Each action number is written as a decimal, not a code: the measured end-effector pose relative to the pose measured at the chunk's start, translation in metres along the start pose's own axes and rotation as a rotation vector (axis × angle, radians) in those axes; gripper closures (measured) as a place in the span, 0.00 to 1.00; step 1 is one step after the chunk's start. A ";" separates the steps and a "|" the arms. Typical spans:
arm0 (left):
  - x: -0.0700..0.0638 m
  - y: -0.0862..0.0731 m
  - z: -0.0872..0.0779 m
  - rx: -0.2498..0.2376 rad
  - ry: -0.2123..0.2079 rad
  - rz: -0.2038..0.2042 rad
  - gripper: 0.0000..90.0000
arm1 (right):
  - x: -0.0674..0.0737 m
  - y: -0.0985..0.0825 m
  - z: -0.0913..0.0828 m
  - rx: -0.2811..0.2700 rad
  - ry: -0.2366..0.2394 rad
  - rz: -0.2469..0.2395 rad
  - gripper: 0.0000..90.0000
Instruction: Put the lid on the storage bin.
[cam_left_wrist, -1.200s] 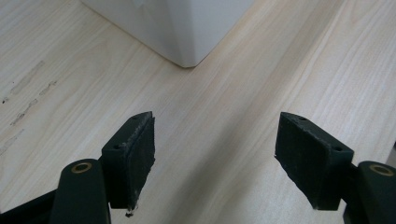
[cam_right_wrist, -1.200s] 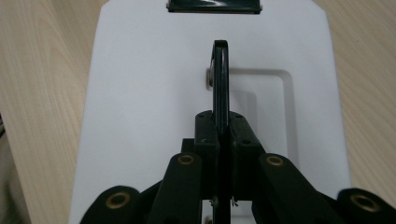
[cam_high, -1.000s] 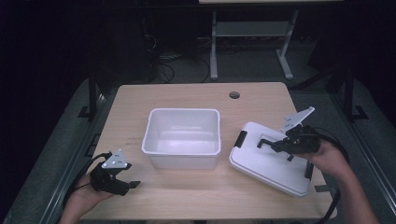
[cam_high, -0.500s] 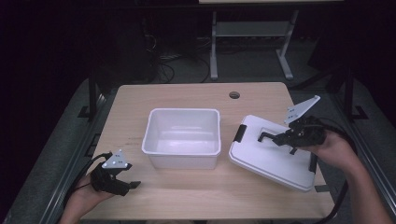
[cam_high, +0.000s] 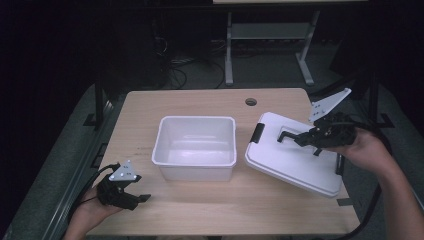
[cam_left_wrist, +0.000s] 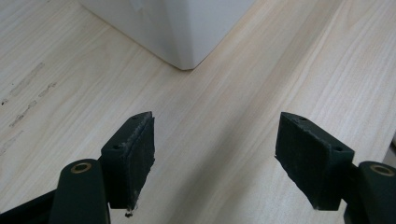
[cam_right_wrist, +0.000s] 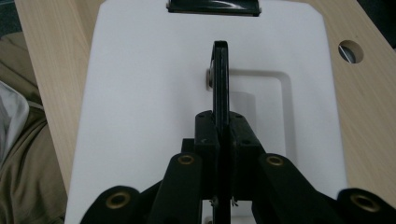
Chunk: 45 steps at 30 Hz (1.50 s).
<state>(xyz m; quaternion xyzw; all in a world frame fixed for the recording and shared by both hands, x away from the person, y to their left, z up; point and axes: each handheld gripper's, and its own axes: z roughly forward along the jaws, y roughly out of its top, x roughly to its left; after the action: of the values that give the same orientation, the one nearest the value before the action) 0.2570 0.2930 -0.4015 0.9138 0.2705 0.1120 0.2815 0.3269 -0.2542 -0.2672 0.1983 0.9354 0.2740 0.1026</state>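
at right of the high view, right gripper (cam_high: 300, 139) pinches the handle (cam_high: 286, 135) of the white lid (cam_high: 295, 162); vs a sec ago the lid's far edge has come up off the table (cam_high: 200, 100), so lift is on, prob. headed for the bin (cam_high: 196, 147). lower left, left gripper (cam_high: 134, 197) unmoved. left gripper view: jaws spread, nothing betw. them, bin corner (cam_left_wrist: 187, 32) up top. right gripper view: pads (cam_right_wrist: 205, 133) pressed onto the handle (cam_right_wrist: 220, 79), lid (cam_right_wrist: 140, 116) below.

White lid (cam_high: 295, 167) w/ black handle (cam_right_wrist: 220, 70), white bin (cam_high: 196, 147), light wood-grain table (cam_high: 200, 102).
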 end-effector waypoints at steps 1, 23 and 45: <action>0.000 0.000 0.000 0.001 -0.001 -0.002 0.31 | 0.000 0.001 -0.001 0.001 0.000 0.002 0.93; 0.002 -0.003 -0.004 -0.012 0.002 -0.006 0.31 | 0.005 0.055 -0.021 -0.032 0.002 -0.073 0.93; 0.005 -0.005 -0.007 -0.037 -0.012 -0.012 0.31 | 0.014 0.121 0.008 -0.051 0.063 -0.168 0.93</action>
<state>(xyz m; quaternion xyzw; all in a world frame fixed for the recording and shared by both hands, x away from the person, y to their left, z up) 0.2565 0.3025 -0.3980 0.9074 0.2721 0.1098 0.3008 0.3547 -0.1511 -0.2077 0.1076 0.9442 0.2944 0.1010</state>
